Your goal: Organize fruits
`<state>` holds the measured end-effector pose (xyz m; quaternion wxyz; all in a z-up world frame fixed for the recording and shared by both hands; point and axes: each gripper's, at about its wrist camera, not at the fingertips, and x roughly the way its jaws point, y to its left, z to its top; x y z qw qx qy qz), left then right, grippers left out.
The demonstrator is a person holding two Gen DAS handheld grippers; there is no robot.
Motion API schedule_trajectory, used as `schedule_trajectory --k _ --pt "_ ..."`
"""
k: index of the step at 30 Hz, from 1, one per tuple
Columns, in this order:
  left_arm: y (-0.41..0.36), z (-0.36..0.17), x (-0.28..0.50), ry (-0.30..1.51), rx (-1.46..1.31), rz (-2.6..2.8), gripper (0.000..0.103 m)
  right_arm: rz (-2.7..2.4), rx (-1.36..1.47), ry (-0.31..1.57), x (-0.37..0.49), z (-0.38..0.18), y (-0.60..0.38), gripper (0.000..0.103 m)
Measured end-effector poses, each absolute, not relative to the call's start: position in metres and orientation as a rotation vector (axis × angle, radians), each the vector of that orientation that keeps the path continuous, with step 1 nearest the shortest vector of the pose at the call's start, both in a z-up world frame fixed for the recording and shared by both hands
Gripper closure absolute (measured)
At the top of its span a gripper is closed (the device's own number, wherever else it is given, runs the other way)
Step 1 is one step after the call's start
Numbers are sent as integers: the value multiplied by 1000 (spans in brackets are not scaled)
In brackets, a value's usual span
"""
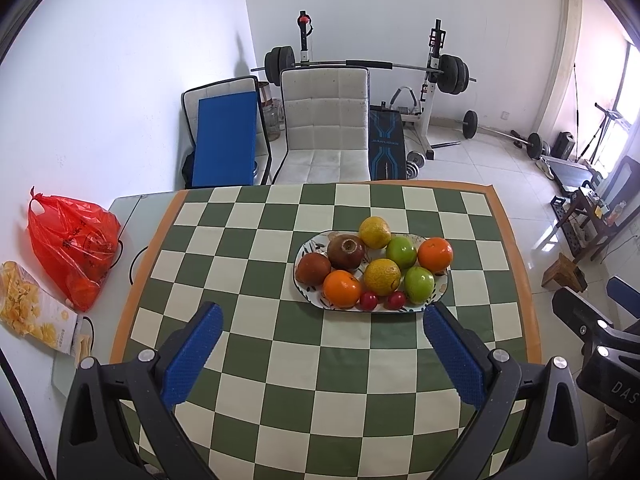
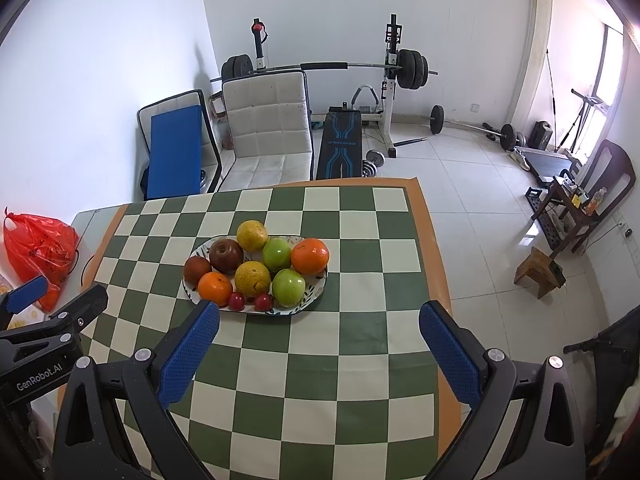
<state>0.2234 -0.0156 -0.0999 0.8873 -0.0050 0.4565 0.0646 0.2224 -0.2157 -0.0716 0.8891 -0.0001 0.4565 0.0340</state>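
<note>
An oval patterned plate (image 1: 440, 285) (image 2: 316, 286) rests on the green-and-cream checkered mat, piled with fruit: two oranges (image 1: 435, 255) (image 2: 310, 256), two green apples (image 1: 419, 285) (image 2: 288, 287), two yellow citrus (image 1: 382, 277) (image 2: 252, 278), dark red-brown fruits (image 1: 346, 253) (image 2: 227, 255) and two small red ones (image 1: 368, 300) (image 2: 236, 301). My left gripper (image 1: 322, 316) hovers open in front of the plate with nothing between its blue pads. My right gripper (image 2: 318, 316) is open too, empty, its left pad close to the plate's near rim.
A red plastic bag (image 1: 72, 248) (image 2: 38, 248) and a snack packet (image 1: 32, 308) lie on the bare table left of the mat. A white chair (image 1: 326, 128) stands behind the table. Weight bench, barbell and dumbbells fill the floor beyond. The mat's right edge drops to tiled floor.
</note>
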Motion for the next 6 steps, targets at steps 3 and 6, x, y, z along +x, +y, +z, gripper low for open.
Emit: schedule_trajectory --k 3,6 --pt "-15 -100 223 947 -7 134 0 70 0 948 220 -71 -218 1" --pt "-15 -100 223 949 -16 131 0 70 2 948 220 -71 -218 1"
